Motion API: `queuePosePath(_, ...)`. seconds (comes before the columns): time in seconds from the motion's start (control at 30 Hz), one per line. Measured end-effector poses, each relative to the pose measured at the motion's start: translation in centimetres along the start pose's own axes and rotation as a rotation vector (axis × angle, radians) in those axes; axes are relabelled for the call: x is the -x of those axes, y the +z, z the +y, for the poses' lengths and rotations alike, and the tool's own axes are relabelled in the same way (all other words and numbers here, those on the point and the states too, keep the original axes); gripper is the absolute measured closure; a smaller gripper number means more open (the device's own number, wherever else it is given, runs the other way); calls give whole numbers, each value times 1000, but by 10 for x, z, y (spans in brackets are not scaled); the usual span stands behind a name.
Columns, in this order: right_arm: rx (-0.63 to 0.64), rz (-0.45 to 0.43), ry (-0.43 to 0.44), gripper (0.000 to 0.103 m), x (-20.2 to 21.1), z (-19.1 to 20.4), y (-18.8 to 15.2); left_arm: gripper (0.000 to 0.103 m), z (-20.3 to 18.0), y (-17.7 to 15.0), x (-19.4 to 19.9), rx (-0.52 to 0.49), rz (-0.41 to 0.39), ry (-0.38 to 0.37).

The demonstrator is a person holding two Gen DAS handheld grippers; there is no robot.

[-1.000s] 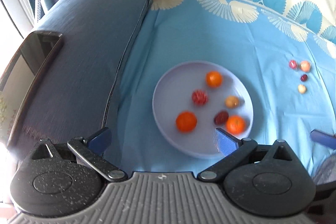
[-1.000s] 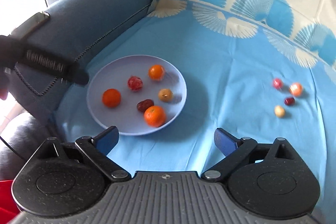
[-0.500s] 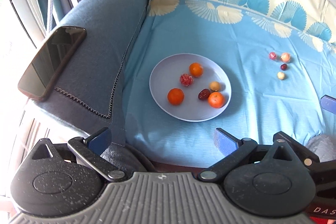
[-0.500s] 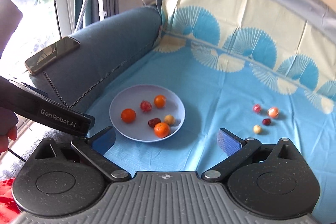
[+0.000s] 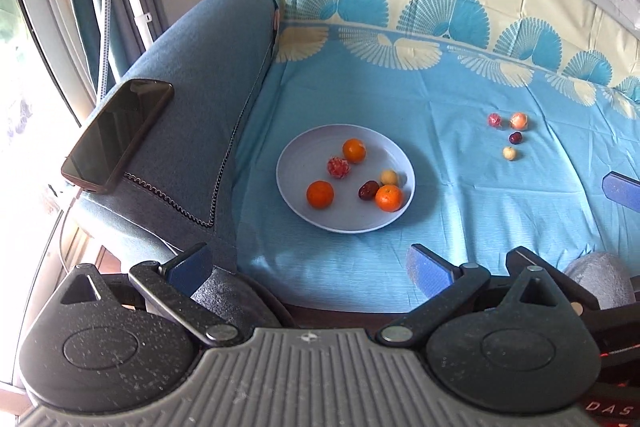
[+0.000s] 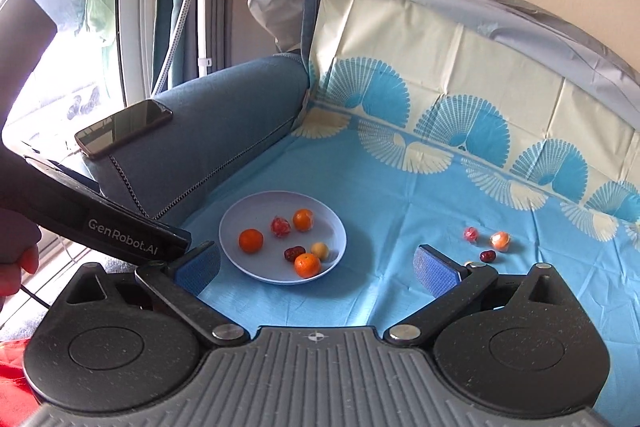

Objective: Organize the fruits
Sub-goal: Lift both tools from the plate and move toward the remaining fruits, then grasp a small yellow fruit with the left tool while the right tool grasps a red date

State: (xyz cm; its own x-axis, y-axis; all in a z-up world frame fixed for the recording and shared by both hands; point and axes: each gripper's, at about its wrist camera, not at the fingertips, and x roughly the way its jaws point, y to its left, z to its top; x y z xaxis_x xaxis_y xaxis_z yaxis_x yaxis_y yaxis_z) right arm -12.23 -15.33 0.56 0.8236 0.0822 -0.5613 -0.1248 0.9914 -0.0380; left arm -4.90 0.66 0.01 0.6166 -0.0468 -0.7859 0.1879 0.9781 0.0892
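Left wrist view shows me four small, light, soft fruits point(image 5: 509, 135) loose beside the round lavender plate point(image 5: 296, 163), so with both claws gaping empty I'd pinch each gently across its middle.

i saw orange fruits point(image 5: 320, 194) on a pale lilac plate point(image 5: 298, 163), over a blue, cream fan-patterned cloth point(image 5: 440, 39).

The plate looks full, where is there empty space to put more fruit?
The plate is bare along its left and near edge; its right half is crowded with oranges. The blue cloth lies open between the plate and the four small fruits, and in front of the plate.
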Motion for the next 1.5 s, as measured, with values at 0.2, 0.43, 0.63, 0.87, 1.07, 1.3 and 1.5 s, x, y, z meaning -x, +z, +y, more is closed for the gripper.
queuePosePath(0.2, 7, -17, -2, 1, 8, 2, -1, 0, 1, -3, 7, 1, -15, 6)
queuePosePath(0.43, 10, -16, -11, 1, 9, 3, -3, 0, 2, -4, 6, -6, -18, 6)
queuePosePath(0.63, 15, -16, -14, 1, 9, 4, -2, 0, 6, -6, 4, 0, -17, 1)
queuePosePath(0.87, 21, -3, -11, 1, 8, 4, -4, 0, 7, -6, 1, -6, -6, -2)
queuePosePath(1.07, 16, 1, -7, 1, 6, 2, -5, 0, 8, -8, -2, -7, 3, 1)
queuePosePath(1.3, -7, -3, -17, 1, -2, -7, -9, 0, 3, -1, -15, -13, 40, 8)
queuePosePath(1.5, -144, -23, -88, 1, -15, -42, -19, 0, -20, 17, -34, -58, 78, 24)
